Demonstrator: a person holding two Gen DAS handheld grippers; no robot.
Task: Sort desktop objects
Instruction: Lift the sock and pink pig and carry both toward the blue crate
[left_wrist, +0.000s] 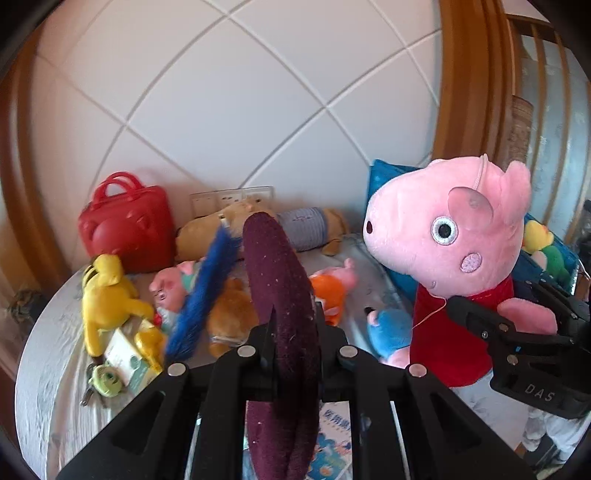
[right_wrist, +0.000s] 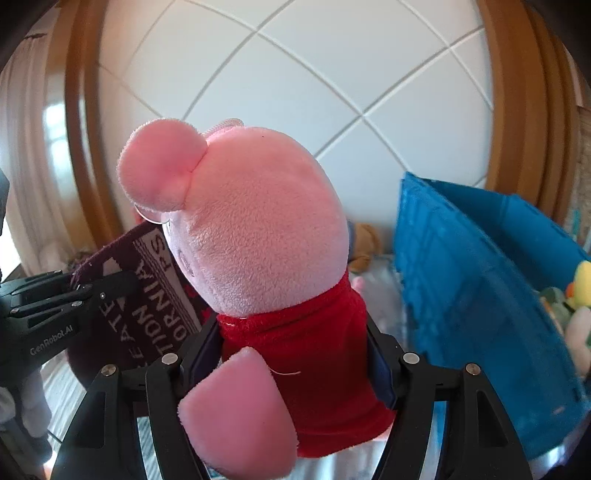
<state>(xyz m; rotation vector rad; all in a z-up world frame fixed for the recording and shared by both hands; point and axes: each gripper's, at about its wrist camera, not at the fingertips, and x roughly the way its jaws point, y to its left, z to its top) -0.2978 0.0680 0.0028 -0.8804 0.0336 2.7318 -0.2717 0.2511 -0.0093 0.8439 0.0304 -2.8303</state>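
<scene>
My left gripper (left_wrist: 291, 332) is shut on a maroon knitted cloth (left_wrist: 277, 280) that stands up between its fingers. In the right wrist view the same cloth (right_wrist: 147, 295) shows white lettering, and the left gripper (right_wrist: 92, 291) pinches its edge. A pink pig plush (right_wrist: 258, 229) in a red dress sits in my right gripper (right_wrist: 295, 332), whose pads press on both sides of the dress. From the left wrist view, the pig (left_wrist: 443, 229) hangs above the bed with the right gripper (left_wrist: 517, 306) shut around its body. A blue bin (right_wrist: 480, 277) stands just right of the pig.
On the bed lie a red bag (left_wrist: 125, 225), a yellow plush (left_wrist: 107, 295), a blue fluffy strip (left_wrist: 207, 288), a brown plush (left_wrist: 229, 314), an orange plush (left_wrist: 328, 291), a small blue plush (left_wrist: 388, 328) and a small box (left_wrist: 125, 354). The blue bin (left_wrist: 384, 177) holds several plush toys.
</scene>
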